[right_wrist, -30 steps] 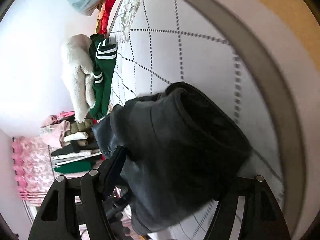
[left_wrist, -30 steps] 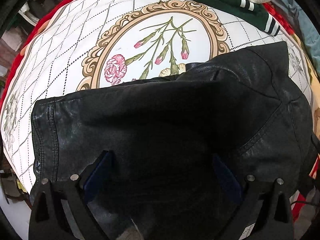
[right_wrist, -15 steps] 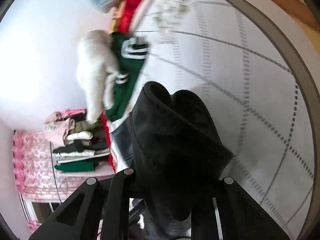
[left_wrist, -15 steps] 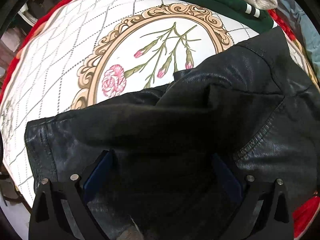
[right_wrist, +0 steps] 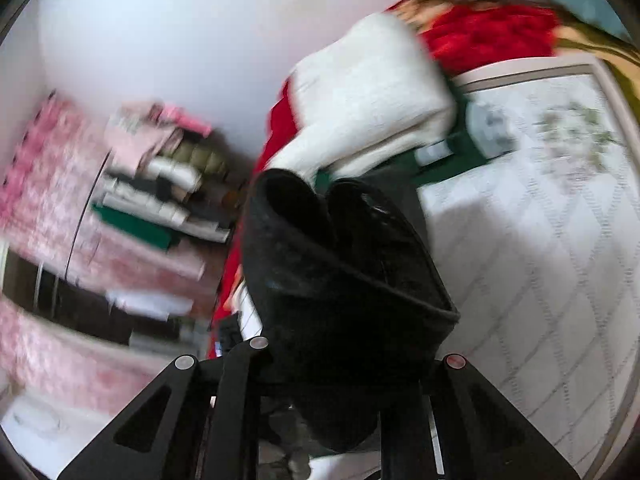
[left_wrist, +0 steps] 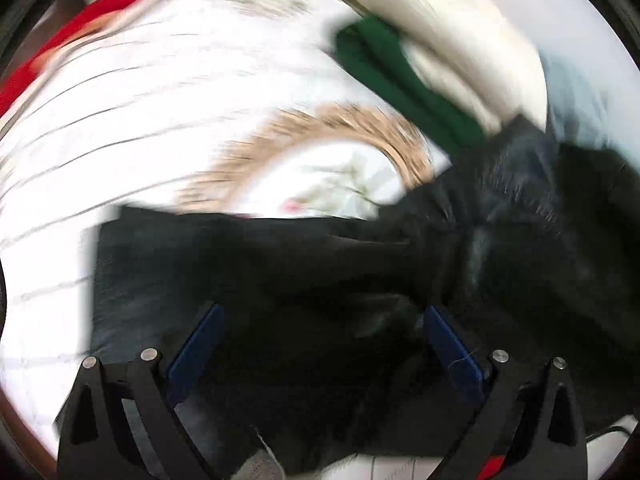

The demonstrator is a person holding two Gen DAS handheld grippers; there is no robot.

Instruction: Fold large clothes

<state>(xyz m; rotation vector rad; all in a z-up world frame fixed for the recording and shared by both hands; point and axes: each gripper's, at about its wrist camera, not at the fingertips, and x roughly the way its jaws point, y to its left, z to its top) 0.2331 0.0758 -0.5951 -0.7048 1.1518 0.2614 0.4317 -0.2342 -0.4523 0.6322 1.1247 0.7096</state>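
Observation:
A black leather jacket (left_wrist: 320,280) lies bunched on the white quilted bed cover (left_wrist: 140,120) with a gold oval flower frame. In the left wrist view my left gripper (left_wrist: 320,340) is wide open, its blue pads either side of the jacket's near part. In the right wrist view my right gripper (right_wrist: 340,360) is shut on a thick fold of the jacket (right_wrist: 340,272) and holds it up above the bed cover (right_wrist: 540,260). Both views are motion-blurred.
A folded green garment (left_wrist: 408,80) with a cream one (left_wrist: 460,40) on top lies at the bed's far side; they also show in the right wrist view (right_wrist: 368,96). Red bedding (right_wrist: 488,36) edges the cover. Shelves of folded clothes (right_wrist: 160,184) stand beyond.
My right gripper has closed on the jacket's fold and swung it up and round. The left view has shifted fast, and the jacket has bunched toward the right.

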